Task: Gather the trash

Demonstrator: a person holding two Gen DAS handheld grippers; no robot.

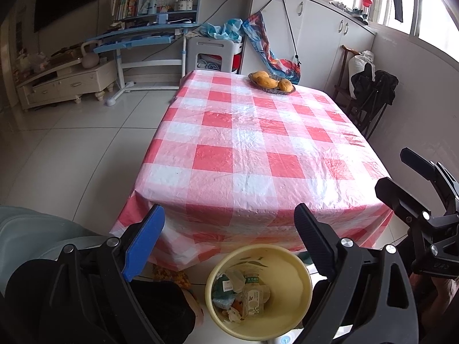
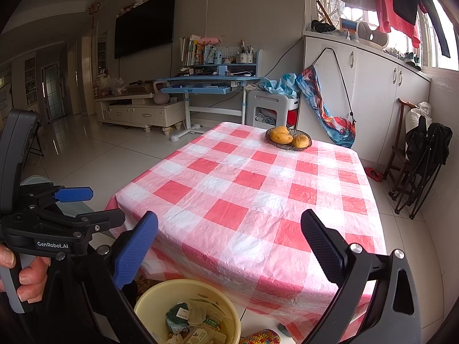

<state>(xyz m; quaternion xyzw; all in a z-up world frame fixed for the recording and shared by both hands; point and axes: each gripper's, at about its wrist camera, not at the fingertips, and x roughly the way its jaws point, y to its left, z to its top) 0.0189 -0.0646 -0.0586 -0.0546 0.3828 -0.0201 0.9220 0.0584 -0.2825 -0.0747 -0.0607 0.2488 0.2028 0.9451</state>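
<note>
Nearest to both cameras are the grippers themselves: the left gripper (image 1: 229, 246) hangs with its jaws spread wide and nothing between them, and the right gripper (image 2: 229, 258) is the same, jaws spread and bare. Directly below and between the left jaws, on the floor at the near end of the counter (image 1: 258, 132), stands the yellow bin (image 1: 295, 283). The trash (image 1: 246, 295) lies inside it: a small clear bottle with a green cap (image 1: 252, 298), upright or nearly so with its cap toward the counter, among crumpled wrappers and paper.

From the right wrist view the bin (image 2: 149, 304) sits low and to the left of the jaws, so the left gripper is the nearer one, almost straight above the opening. The counter's checked cloth carries only a basket of mangoes (image 1: 272, 82) at the far end; I can see no loose litter on it.

My guess is the collecting is done or nearly so. If anything more goes in, it would drop straight down from the left jaws; the right would need to swing left first.
</note>
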